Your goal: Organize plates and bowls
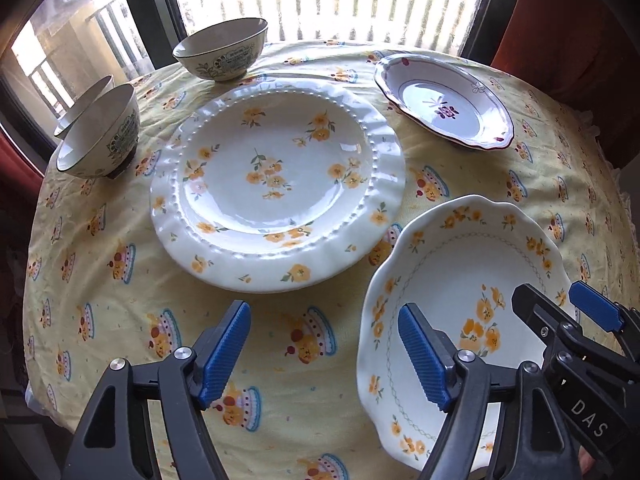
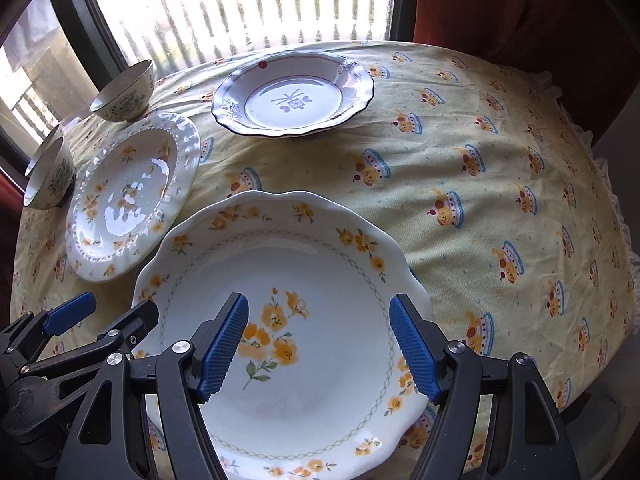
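A pale yellow cotton tablecloth printed with small cupcake motifs covers the round counter, wrinkled in places, with a white frilled edge along its right side. Behind it stands a dark-framed window showing bright white vertical railings. A rust-red curtain hangs at the window's right.

The pale yellow cloth is printed with blue-rimmed cupcakes. The white ruffled ceramic plate and the white scalloped ceramic plate carry orange flowers. The white wavy-edged plate has a dark red rim and motif. Cream bowls bear dark green prints and rims
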Demonstrator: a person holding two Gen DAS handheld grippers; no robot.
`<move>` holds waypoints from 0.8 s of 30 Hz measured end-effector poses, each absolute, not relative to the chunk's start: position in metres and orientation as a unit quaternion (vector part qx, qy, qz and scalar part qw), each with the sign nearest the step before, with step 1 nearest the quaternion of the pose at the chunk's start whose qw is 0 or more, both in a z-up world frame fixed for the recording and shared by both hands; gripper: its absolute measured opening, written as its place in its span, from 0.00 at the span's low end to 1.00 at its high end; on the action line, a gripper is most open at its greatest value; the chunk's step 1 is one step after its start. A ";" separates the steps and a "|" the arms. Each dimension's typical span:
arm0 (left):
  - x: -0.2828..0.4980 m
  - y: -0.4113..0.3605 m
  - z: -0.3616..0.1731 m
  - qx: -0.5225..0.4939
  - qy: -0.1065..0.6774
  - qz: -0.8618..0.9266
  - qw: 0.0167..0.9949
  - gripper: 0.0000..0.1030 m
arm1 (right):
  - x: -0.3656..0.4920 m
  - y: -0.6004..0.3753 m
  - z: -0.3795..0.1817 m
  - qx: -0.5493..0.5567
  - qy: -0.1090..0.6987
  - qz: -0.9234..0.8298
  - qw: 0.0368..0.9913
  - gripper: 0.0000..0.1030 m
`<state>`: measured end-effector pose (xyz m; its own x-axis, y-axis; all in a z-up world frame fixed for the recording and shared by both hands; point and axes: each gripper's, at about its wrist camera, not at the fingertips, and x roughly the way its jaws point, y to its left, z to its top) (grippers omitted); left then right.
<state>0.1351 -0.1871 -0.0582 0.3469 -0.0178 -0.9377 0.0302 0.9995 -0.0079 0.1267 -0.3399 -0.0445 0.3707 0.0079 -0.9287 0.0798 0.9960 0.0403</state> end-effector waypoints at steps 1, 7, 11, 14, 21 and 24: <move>0.136 -0.182 -0.055 0.008 0.568 -0.013 0.823 0.77 | 0.128 -0.334 -0.044 0.043 0.560 -0.018 0.827 0.74; 0.148 -0.143 -0.048 -0.008 0.566 -0.008 0.824 0.78 | 0.137 -0.302 -0.039 0.070 0.554 -0.009 0.830 0.74; 0.163 -0.122 -0.048 -0.018 0.566 -0.001 0.824 0.78 | 0.153 -0.282 -0.039 0.082 0.556 -0.001 0.827 0.74; 0.177 -0.111 -0.050 -0.016 0.564 0.003 0.826 0.78 | 0.168 -0.268 -0.039 0.076 0.551 0.001 0.831 0.74; 0.219 -0.091 -0.061 -0.011 0.553 0.003 0.833 0.78 | 0.209 -0.246 -0.047 0.062 0.543 -0.005 0.838 0.74; 0.237 -0.087 -0.071 -0.003 0.553 0.005 0.833 0.78 | 0.228 -0.244 -0.055 0.071 0.542 -0.003 0.838 0.74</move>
